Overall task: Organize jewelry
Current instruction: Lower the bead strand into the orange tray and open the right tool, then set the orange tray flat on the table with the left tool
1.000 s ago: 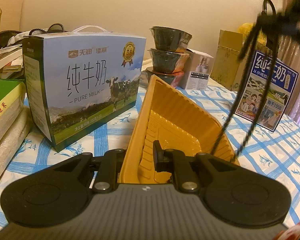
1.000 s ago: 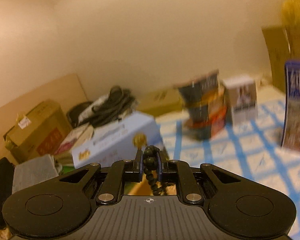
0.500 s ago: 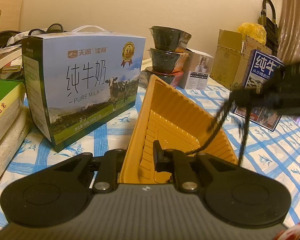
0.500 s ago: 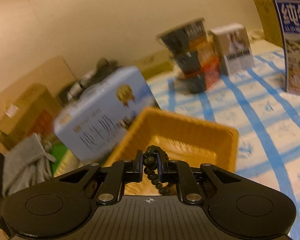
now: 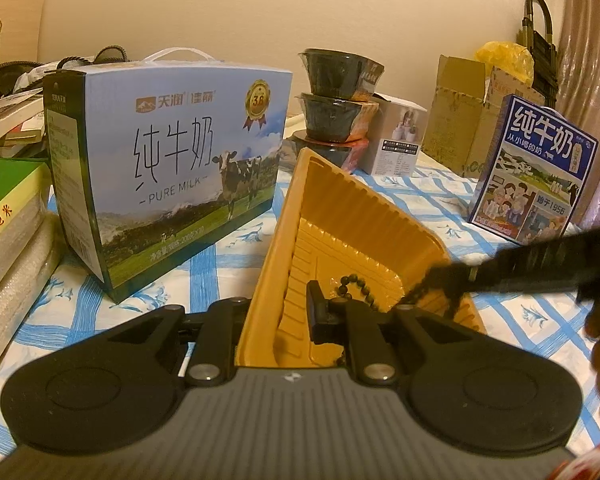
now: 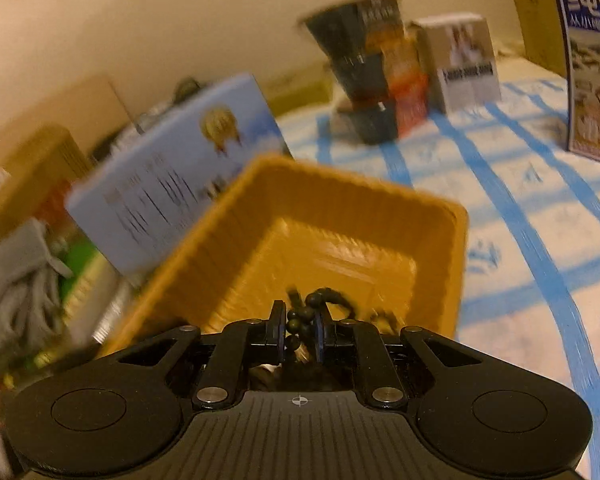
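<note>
A yellow ribbed plastic tray (image 5: 340, 216) lies on the blue-checked cloth. My left gripper (image 5: 268, 316) is shut on the tray's near wall, one finger outside and one inside. My right gripper (image 6: 299, 320) is shut on a string of black beads (image 6: 300, 318) and hangs low over the tray (image 6: 440, 240), above its near part. In the left wrist view the right gripper (image 5: 444, 276) reaches in blurred from the right, over the tray's right rim. A loop of the black beads (image 5: 352, 284) hangs from it onto the tray floor.
A large milk box (image 5: 172, 168) stands left of the tray, with stacked books (image 5: 4, 208) further left. Behind are stacked black bowls (image 5: 336, 108), a small white box (image 5: 400, 140) and a cardboard box (image 5: 460, 108). A second milk box (image 5: 532, 172) stands at the right.
My right gripper has come down with the beads from high above to just over the tray, and the string's end now reaches the tray floor. The left gripper and tray have not moved.
</note>
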{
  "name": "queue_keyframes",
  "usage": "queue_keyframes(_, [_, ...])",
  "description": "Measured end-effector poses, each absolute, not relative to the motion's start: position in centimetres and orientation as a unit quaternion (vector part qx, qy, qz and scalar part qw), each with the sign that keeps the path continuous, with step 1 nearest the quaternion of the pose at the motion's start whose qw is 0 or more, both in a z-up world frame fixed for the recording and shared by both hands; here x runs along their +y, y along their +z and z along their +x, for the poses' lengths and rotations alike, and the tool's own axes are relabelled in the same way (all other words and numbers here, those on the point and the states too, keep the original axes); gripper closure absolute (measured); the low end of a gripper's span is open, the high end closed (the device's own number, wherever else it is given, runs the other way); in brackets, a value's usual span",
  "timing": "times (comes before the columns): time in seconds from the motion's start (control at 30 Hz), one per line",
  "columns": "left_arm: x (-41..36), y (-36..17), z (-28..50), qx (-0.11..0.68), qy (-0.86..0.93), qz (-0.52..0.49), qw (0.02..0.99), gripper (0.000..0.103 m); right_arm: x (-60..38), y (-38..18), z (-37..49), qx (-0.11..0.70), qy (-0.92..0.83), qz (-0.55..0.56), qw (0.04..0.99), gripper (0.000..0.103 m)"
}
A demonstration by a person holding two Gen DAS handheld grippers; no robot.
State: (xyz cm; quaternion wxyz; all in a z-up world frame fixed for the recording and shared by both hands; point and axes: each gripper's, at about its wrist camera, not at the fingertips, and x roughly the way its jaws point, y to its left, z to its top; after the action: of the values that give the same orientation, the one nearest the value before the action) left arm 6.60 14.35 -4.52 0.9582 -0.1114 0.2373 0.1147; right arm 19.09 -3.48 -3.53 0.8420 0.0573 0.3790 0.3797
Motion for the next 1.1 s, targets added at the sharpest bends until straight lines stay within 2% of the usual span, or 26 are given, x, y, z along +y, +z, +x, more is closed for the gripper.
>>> queue_keyframes(0.07, [14.4, -4.6, 6.6, 0.239, 0.115, -0.112, 0.958, 0.089, -3.4, -4.4, 18.9, 0.39, 0.371, 0.038, 0.842, 0.082])
queue_keyframes(0.13, [14.5, -4.7, 6.7, 0.24, 0.116, -0.111, 0.957, 0.089, -3.6, -4.8, 18.7, 0.391, 0.365, 0.031, 0.844, 0.046])
queue_keyframes(0.17, [14.5, -4.8, 6.7, 0.241, 0.117, -0.111, 0.957, 0.089, -4.0, -4.8, 18.4, 0.386, 0.364, 0.035, 0.847, 0.042])
queue_keyframes(0.97, [15.6, -6.1, 7.1, 0.261, 0.13, -0.105, 0.951, 0.089, -5.2, -4.1, 17.3, 0.385, 0.344, 0.036, 0.856, 0.041])
queue_keyframes(1.1, [16.0, -6.6, 7.3, 0.27, 0.135, -0.111, 0.947, 0.084, -5.0, -3.9, 16.7, 0.378, 0.344, 0.026, 0.859, 0.041])
